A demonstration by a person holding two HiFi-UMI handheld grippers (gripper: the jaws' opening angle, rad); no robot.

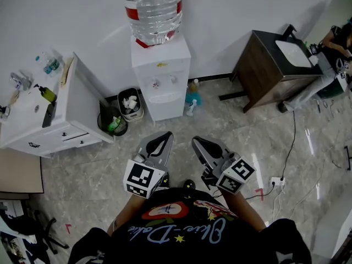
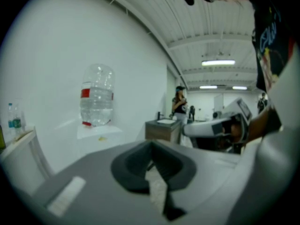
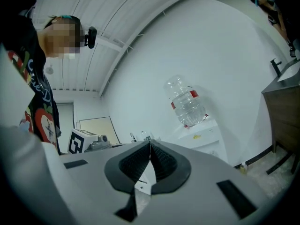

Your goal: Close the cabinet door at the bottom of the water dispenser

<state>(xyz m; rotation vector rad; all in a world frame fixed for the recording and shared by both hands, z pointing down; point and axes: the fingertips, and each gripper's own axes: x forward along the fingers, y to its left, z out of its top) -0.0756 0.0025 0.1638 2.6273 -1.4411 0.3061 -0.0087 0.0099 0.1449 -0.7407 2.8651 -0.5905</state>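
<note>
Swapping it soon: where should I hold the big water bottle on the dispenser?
Probably its ribbed body, squeezed from left and right, approaching from the front: the water bottle stands inverted, neck sunk in the dispenser, with the wall close behind.

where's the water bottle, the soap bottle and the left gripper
water bottle (image 1: 153,10), head view, clear ribbed body
soap bottle (image 1: 47,94), head view, green body
left gripper (image 1: 163,136), head view, closed jaw tips

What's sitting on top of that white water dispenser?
A big clear water bottle with a red band, upside down on the water dispenser. Its neck is hidden inside the top.
</note>
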